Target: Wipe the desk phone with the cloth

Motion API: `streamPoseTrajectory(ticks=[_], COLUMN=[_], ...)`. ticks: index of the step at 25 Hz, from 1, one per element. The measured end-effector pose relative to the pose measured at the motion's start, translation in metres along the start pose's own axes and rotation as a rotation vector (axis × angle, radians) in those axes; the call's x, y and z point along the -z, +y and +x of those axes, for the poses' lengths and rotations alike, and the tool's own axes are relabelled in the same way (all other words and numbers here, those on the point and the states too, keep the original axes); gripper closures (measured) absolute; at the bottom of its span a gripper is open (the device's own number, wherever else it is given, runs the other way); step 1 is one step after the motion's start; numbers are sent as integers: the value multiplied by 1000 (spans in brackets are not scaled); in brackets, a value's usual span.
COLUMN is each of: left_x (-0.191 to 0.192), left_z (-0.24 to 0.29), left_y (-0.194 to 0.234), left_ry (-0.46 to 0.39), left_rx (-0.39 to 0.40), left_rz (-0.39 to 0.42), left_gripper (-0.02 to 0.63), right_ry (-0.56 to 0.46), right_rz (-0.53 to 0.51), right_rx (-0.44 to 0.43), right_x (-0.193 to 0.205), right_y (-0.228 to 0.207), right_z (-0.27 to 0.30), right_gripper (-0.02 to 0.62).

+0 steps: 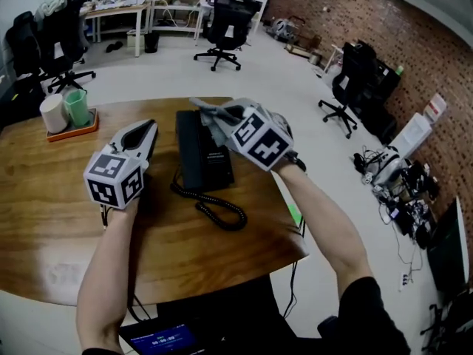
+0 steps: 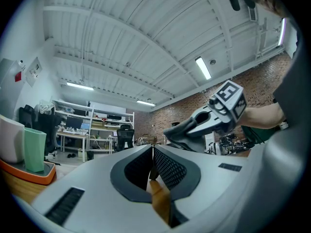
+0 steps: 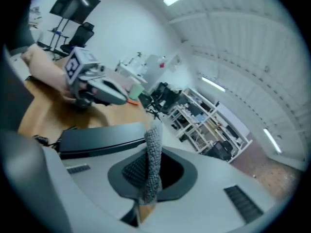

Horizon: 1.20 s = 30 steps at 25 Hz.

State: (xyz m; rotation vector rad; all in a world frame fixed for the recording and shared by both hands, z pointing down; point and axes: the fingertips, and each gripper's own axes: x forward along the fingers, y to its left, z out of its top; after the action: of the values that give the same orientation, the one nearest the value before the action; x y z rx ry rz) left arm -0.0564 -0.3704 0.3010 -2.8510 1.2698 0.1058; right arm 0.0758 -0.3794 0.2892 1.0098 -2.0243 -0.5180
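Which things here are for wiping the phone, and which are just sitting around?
For the job: desk phone, cloth, right gripper pinching the cloth.
Just sitting around: white cup, green cup, orange tray under them, empty left gripper.

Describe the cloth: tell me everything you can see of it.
The cloth is grey, and the right gripper view shows a knitted, waffle-like texture. It looks soft and is bunched up rather than spread flat. The right gripper has its jaws shut on a fold of it, with a narrow strip standing up between them. The rest hangs crumpled over the far end of the black desk phone. Whether it presses on the phone cannot be told.
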Motion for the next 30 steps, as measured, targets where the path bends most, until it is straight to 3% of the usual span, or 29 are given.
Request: streamPoseTrajectory(ticks=[2,6,15,17,21,22,24,28,30], left_x=[1,-4,-4,-8,-11,-10,-7,-2,-2], left_z=[-1,6,3,7,10,10,9,3,3], left_y=[0,-10,-3,-7,-12,-14,-13,-1,-2], left_ry=[-2,-2,1,3,13,14,12,4,2], left_rx=[-5,0,2,1,-2,-2,0,3,3], left_rz=[-5,-4,1,0,5,6,6,0,0], left_gripper=[606,606,606,606,606,606,606,606,606], right_ry=[16,75,101,105,168,168,130,39,26], right_rz=[36,24,-179,-228,-334,-336,-284,-66,12], right_rx=[43,15,-137,-187,-402,-418,-335,-25,69], right_x=[1,21,36,42,56,56,44,9,7], right_y=[-18,-19,75,94,136,135,109,16,-19], right_z=[22,31,-22,-41,-78,-81,-73,-27,-6], right_gripper=[569,569,569,569,569,569,569,569,569])
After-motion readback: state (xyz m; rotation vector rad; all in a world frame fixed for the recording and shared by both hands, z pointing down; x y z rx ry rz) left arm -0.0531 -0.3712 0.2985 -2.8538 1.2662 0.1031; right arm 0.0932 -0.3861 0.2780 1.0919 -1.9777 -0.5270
